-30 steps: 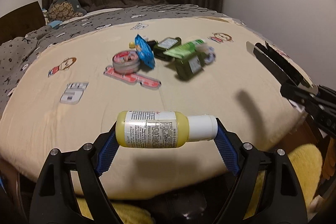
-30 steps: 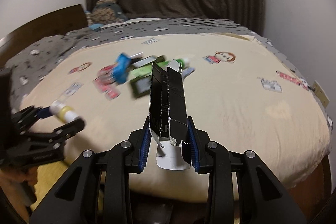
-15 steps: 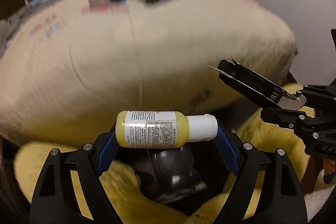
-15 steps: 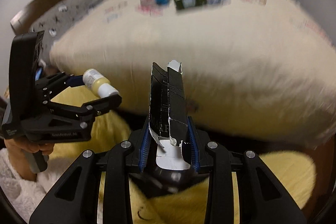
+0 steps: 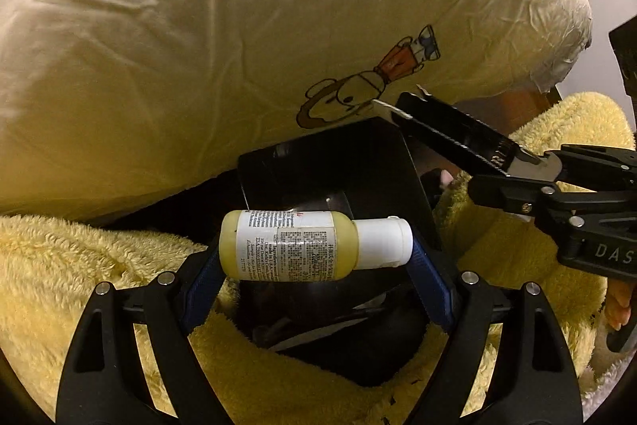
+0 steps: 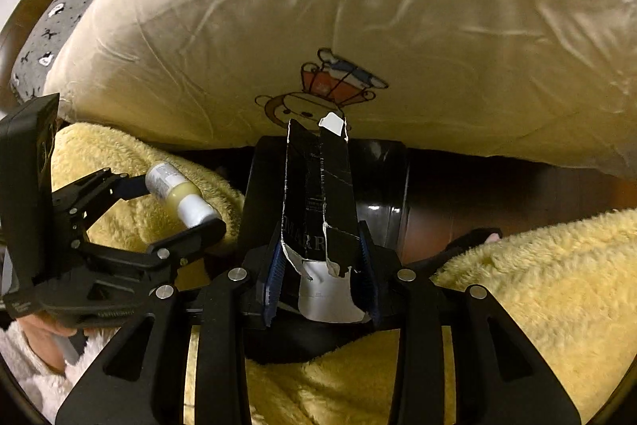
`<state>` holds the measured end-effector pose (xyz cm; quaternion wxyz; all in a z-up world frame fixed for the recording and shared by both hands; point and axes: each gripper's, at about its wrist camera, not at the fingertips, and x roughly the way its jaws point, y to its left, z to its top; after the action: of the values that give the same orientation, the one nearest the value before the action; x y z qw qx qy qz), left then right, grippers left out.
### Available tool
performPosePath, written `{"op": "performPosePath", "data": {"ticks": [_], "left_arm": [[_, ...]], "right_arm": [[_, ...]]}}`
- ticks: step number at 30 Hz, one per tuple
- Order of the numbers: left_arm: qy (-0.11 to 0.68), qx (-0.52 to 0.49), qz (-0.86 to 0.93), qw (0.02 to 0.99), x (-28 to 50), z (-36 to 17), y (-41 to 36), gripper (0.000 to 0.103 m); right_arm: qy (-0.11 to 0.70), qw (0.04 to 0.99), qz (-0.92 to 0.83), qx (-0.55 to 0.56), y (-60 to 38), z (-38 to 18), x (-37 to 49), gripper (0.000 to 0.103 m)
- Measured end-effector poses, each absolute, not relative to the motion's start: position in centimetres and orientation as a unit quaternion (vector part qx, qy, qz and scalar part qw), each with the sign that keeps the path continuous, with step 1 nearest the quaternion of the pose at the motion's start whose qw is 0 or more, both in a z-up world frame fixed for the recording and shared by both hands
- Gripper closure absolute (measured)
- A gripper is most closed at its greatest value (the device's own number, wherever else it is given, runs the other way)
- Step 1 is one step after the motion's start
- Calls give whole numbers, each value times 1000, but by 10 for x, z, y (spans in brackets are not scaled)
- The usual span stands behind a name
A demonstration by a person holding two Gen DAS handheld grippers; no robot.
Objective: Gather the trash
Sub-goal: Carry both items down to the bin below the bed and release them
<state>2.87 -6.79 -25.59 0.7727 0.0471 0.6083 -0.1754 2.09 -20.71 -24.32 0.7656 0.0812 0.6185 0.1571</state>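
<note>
Left gripper (image 5: 316, 257): points steeply down; blue pads clamped end to end on the yellow bottle (image 5: 302, 245), one pad at its base, the other on its white cap (image 5: 384, 243); the bottle lies crosswise between the fingers, label up; in the right wrist view the same gripper (image 6: 175, 204) shows at the left, bottle (image 6: 175, 190) slanting cap-down and rightward.

Right gripper (image 6: 322, 275): points down over the bin; its jaws are easing apart at this moment, with the torn black carton (image 6: 318, 194) standing between the blue pads, which appear still to touch its sides; white inner card shows at the torn near end; in the left wrist view the carton (image 5: 454, 134) juts leftward from that gripper at the right, its tip above the bin's far right corner.

Black bin (image 5: 330, 170): glossy, open-topped, directly below both grippers, just near the hanging edge of the bed; its inside is dark, and what lies in it cannot be told; in the right wrist view its far rim (image 6: 382, 154) shows behind the carton.

Bed cover (image 5: 199, 46): cream, creased, with a cartoon print just above the bin.

Yellow fleece (image 5: 79, 265): fluffy fabric on the left and right of the bin.

Hand (image 6: 38, 325): grips the left gripper's handle, white fuzzy sleeve at the wrist.
</note>
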Motion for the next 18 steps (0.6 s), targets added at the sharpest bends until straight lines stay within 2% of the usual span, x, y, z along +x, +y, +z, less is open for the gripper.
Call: {"op": "performPosePath", "data": {"ticks": [3, 5, 6, 12, 18], "left_arm": [[613, 49, -180, 768, 33, -261, -72, 23], [613, 48, -180, 767, 35, -263, -72, 18], [612, 48, -180, 769, 34, -263, -73, 18], [594, 55, -170, 785, 35, -247, -70, 13], [541, 52, -174, 821, 47, -199, -59, 13]], "right_arm": [[621, 762, 157, 93, -206, -248, 33, 59], [618, 764, 156, 99, -206, -247, 38, 42], [614, 767, 156, 101, -206, -244, 40, 40], [581, 796, 143, 93, -215, -220, 46, 40], [508, 847, 135, 84, -235, -162, 57, 38]]}}
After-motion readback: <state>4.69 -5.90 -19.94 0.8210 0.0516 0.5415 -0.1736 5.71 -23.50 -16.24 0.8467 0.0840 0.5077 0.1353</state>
